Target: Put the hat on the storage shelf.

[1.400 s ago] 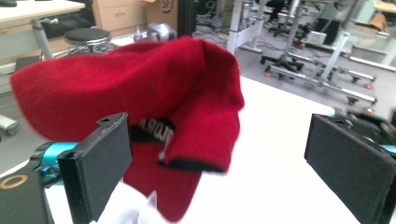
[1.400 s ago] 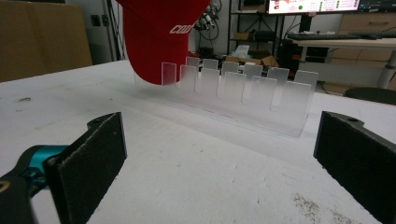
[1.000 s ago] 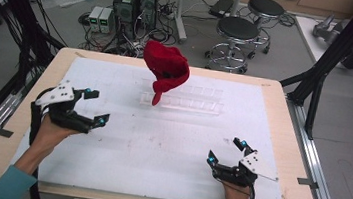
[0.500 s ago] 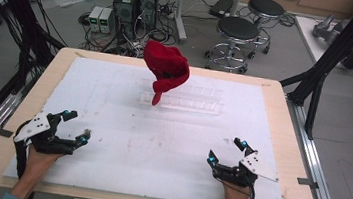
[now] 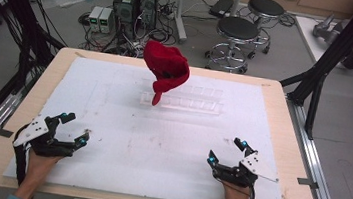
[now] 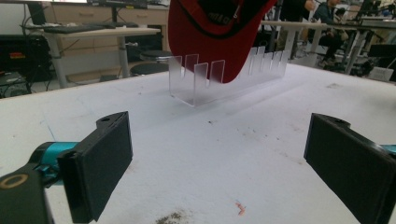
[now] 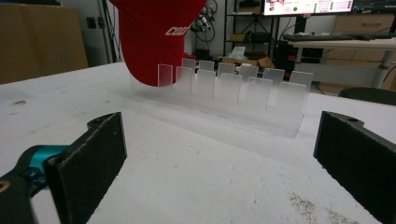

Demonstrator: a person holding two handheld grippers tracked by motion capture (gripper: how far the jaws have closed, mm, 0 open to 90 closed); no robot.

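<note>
Red cap (image 5: 166,70) sits hung on the left end of the clear rack (image 5: 184,100), brim down. Both grippers, left (image 5: 74,129) and right (image 5: 226,150), rest well short of the rack, jaws spread wide, holding nothing. Placement looks finished; nothing obvious remains.

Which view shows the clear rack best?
The right gripper view: the rack faces it side-on, every slot visible, the red cap at its one end. The left gripper view looks along it, cap partly covering it. The high view shows it faint against the white mat.
</note>
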